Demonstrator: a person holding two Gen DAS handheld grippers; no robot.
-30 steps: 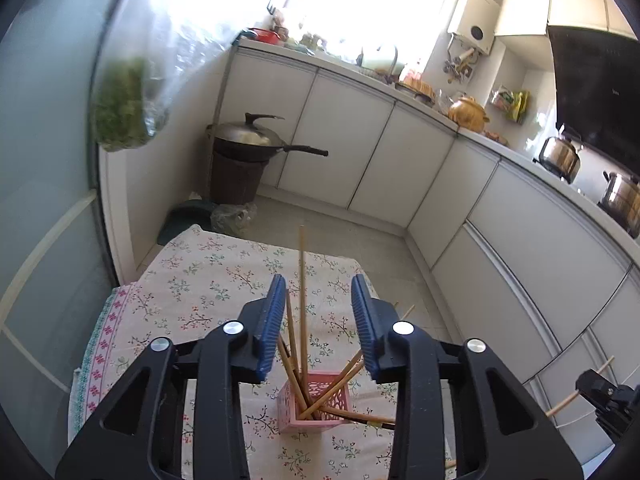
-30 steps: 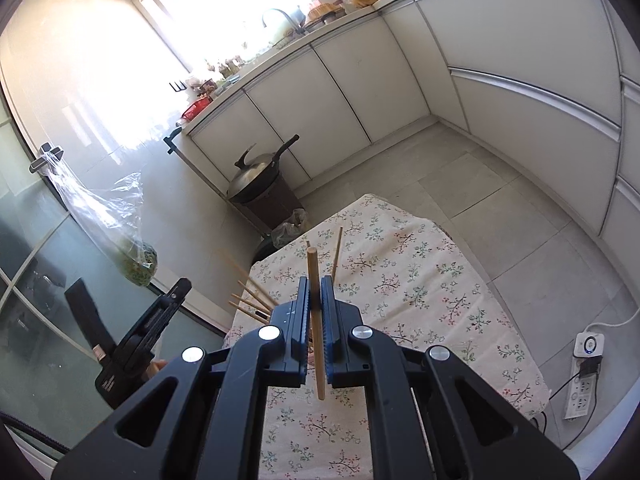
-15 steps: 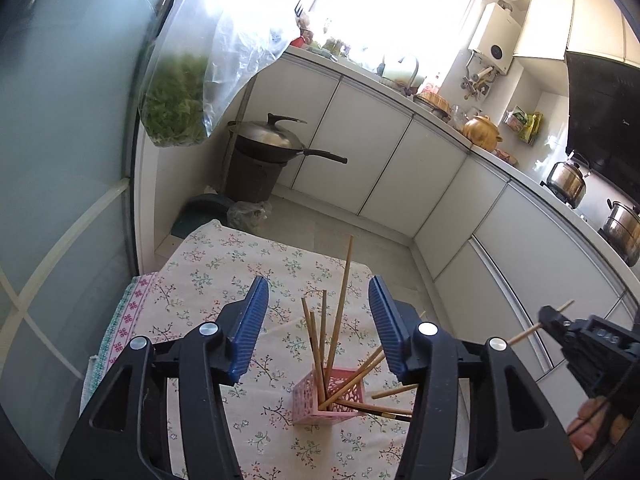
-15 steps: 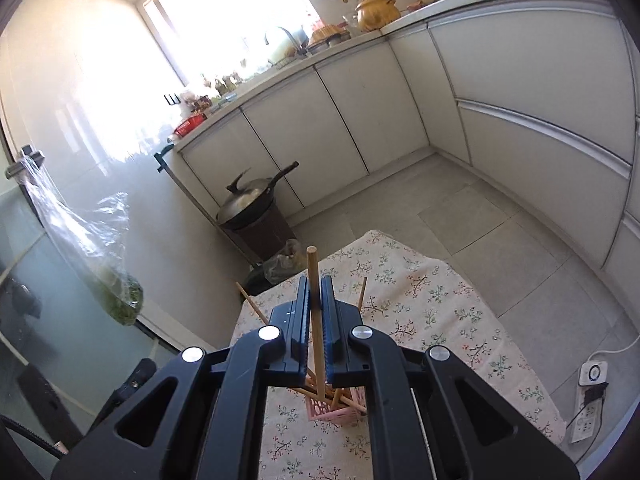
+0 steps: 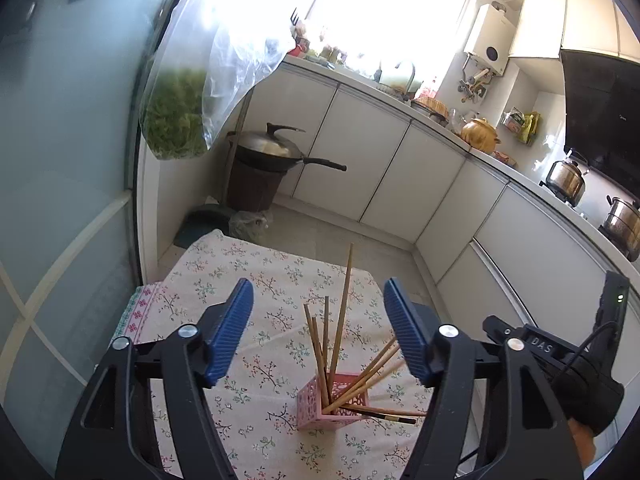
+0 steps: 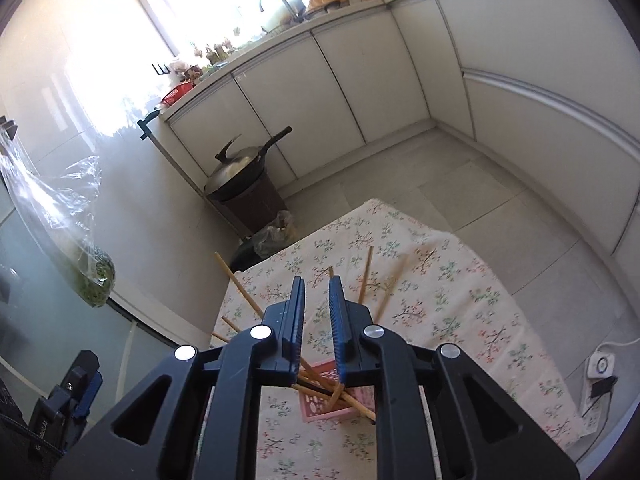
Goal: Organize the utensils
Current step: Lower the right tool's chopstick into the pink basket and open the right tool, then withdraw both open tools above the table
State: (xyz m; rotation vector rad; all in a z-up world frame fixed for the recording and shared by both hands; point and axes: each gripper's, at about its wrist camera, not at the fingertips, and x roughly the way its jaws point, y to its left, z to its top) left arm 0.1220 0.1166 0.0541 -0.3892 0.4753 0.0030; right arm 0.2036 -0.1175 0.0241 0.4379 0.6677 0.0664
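Chopsticks [image 5: 340, 320] stand in pink holder [image 5: 332, 402]; both grippers' jaws apart.

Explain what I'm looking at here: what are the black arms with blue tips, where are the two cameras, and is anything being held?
No robot here: a person holds a two-finger clamp in each hand, and each clamp carries a wide-angle camera looking along its fingers. The black struts ending in ribbed blue pads are those fingers.

In the left-wrist picture, the left gripper stands wide open and empty. In the right-wrist picture, the right gripper is slightly open, with nothing between its pads.

Below both sits a small pink lattice plastic holder on the floral tablecloth, with wooden chopsticks leaning in it at different angles. One dark-tipped chopstick lies nearly flat over its rim.

Behind are white kitchen cabinets and a lidded black wok.
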